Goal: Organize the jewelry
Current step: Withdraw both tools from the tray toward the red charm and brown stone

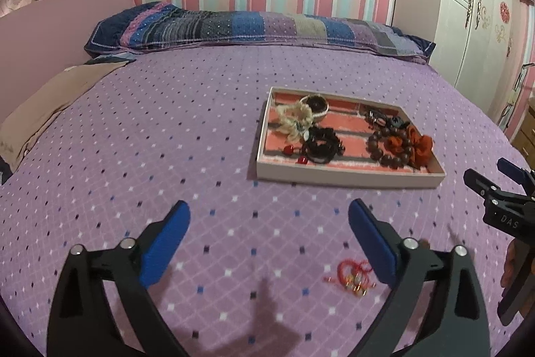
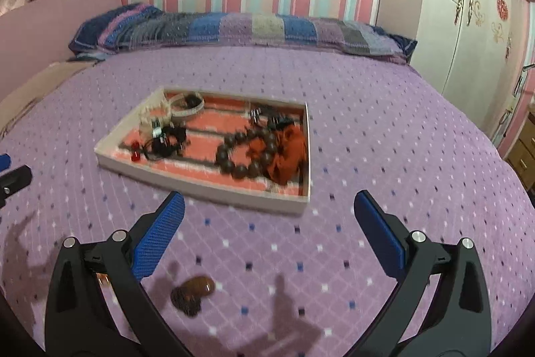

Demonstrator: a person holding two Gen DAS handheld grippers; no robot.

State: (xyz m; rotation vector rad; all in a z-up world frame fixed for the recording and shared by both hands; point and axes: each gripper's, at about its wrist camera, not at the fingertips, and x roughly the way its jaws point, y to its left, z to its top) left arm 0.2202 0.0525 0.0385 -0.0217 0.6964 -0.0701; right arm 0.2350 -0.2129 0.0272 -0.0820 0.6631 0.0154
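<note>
Both tools, left (image 1: pixel 269 219) and right (image 2: pixel 269 211), hover spread wide above the bedspread (image 1: pixel 167 139).

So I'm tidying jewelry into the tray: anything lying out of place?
Yes. A red string bracelet and a brown bead piece lie loose on the bedspread, outside the tray.

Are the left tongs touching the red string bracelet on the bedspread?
Apart. The left wrist view shows the left tongs open, with the red string bracelet lying on purple bedspread visibly short of the right finger.
</note>
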